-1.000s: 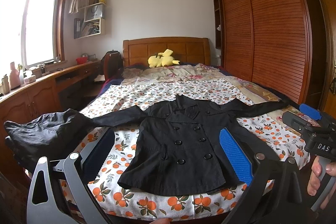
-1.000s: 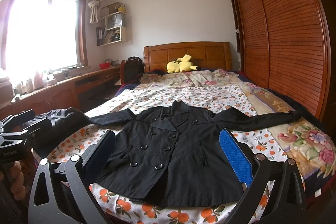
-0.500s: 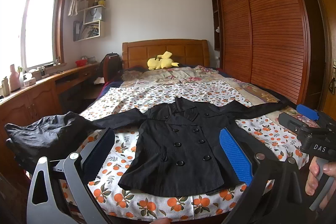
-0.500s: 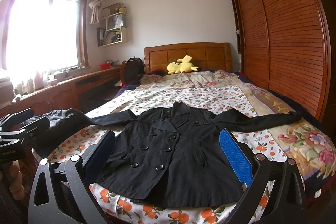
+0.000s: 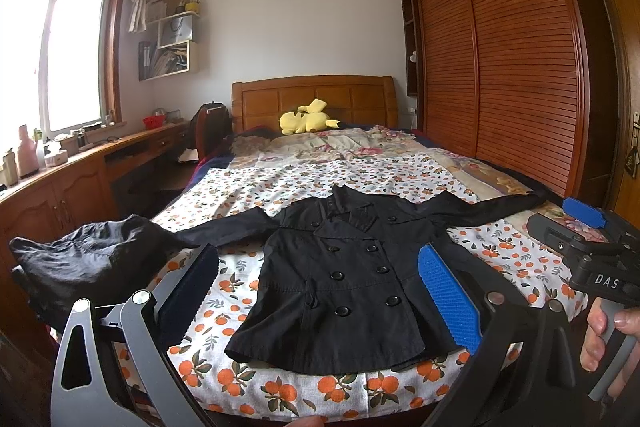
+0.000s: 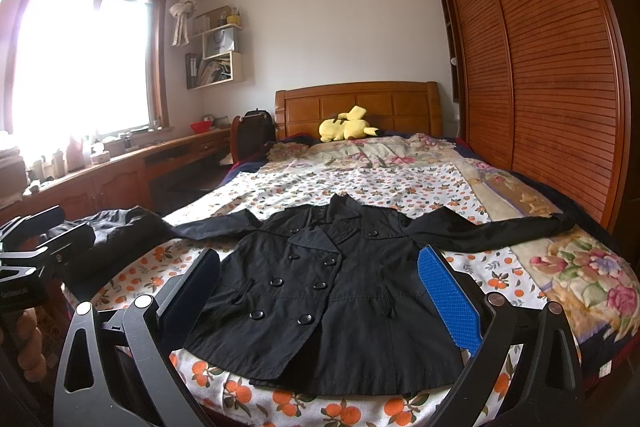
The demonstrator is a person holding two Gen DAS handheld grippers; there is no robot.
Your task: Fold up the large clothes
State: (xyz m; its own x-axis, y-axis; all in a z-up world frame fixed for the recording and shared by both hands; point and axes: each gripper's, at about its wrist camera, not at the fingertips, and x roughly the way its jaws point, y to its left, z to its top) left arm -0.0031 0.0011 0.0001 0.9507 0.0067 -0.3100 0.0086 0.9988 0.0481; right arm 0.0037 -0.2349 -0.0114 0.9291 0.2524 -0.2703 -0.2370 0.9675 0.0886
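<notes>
A black double-breasted coat (image 5: pixel 340 279) (image 6: pixel 320 291) lies flat and face up on the foot of the bed, collar pointing to the headboard, both sleeves spread out sideways. Its left sleeve runs toward a heap of black cloth (image 5: pixel 88 259) (image 6: pixel 116 235) at the bed's left corner. My left gripper (image 5: pixel 320 291) hovers open in front of the coat's hem, nothing between its fingers. My right gripper (image 6: pixel 320 291) is likewise open and empty, held off the bed's foot. The right gripper's body (image 5: pixel 588 247) shows at the right edge of the left wrist view, a hand on its handle.
The bed (image 5: pixel 360 171) has an orange-print sheet and a floral quilt further back. A yellow plush toy (image 5: pixel 308 117) rests by the wooden headboard. A wooden sliding wardrobe (image 5: pixel 500 67) lines the right side. A desk (image 5: pixel 80 167) with bottles runs under the window at left.
Both views have tilted slightly upward, so the coat sits a little lower in frame. The coat has not moved and both grippers stay open.
</notes>
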